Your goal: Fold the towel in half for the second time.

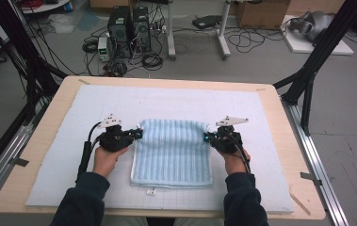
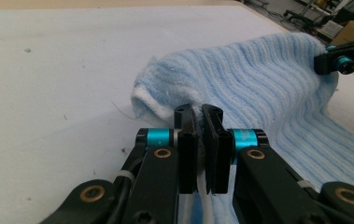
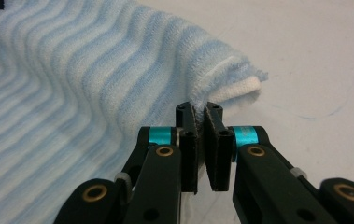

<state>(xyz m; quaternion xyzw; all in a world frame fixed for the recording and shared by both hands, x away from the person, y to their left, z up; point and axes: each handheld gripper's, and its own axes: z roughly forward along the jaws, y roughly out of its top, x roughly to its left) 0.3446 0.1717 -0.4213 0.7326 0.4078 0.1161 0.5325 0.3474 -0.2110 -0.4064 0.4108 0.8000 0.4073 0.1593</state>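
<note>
A light blue striped towel (image 1: 172,151) lies folded on the white mat, its far edge raised off the surface. My left gripper (image 1: 138,134) is shut on the towel's far left corner; in the left gripper view the cloth (image 2: 240,88) is pinched between the black jaws of this gripper (image 2: 201,114). My right gripper (image 1: 206,137) is shut on the far right corner, and the right gripper view has the towel (image 3: 95,88) clamped at that gripper (image 3: 200,112). The right gripper (image 2: 340,63) is also in sight at the far side of the left gripper view.
The white mat (image 1: 63,141) covers a wooden table (image 1: 279,108). A small white tag (image 1: 151,191) lies on the mat near the towel's front edge. Black frame posts (image 1: 317,61) stand at both sides, with computers and cables (image 1: 129,33) on the floor beyond.
</note>
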